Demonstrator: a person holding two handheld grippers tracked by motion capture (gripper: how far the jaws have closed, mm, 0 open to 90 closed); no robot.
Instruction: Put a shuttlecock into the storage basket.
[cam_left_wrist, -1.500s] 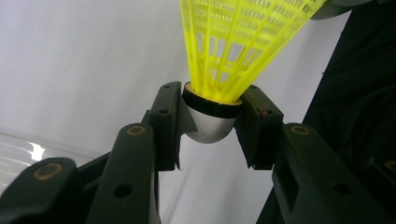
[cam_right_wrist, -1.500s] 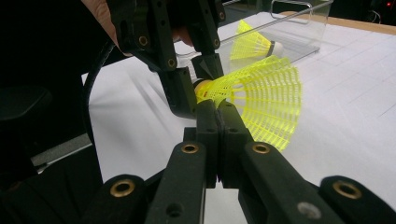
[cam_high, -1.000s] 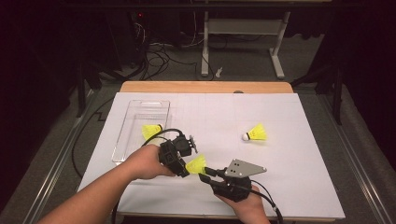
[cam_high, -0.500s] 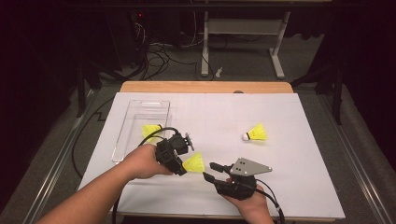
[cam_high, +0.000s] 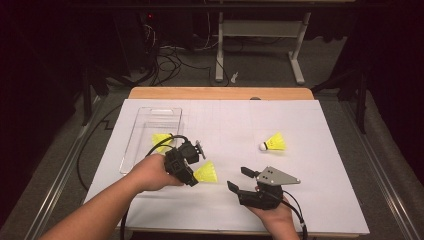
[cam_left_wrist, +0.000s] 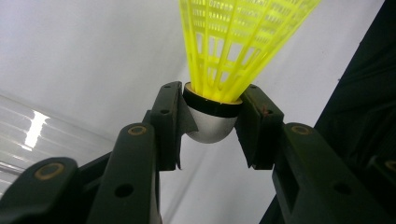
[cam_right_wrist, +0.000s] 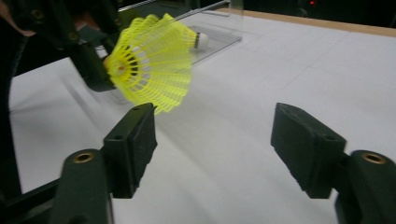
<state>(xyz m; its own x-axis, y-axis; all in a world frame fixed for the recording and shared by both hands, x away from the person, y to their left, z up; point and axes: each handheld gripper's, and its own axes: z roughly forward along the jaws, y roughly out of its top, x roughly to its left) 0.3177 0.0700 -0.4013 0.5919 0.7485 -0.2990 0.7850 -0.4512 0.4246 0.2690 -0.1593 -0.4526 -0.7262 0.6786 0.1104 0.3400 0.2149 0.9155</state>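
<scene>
- Fingers of the left gripper pinch the white cork of a yellow shuttlecock; in the left gripper view the two pads press on the cork from both sides and the skirt fans out beyond them.
- Left of that held shuttlecock lies a clear tray with a second shuttlecock inside it, partly hidden behind the gripper and its cable.
- Held shuttlecock hangs just above the white sheet, skirt pointing toward the right gripper.
- Right of it, the right gripper has its jaws spread with nothing between them; they have just been opening. In the right gripper view the held shuttlecock sits beyond the left pad, apart from it.
- Well to the right, farther back, a third shuttlecock lies on its side on the sheet.
- White sheet covers nearly the whole table; a strip of wood shows at the far edge.
- Behind the table: grey carpet, a tangle of cables and a white frame's legs, the rest dark.
- Hard to make out: the held shuttlecock is blurred in the right gripper view, and both forearms are cut off at the bottom edge of the high view.
</scene>
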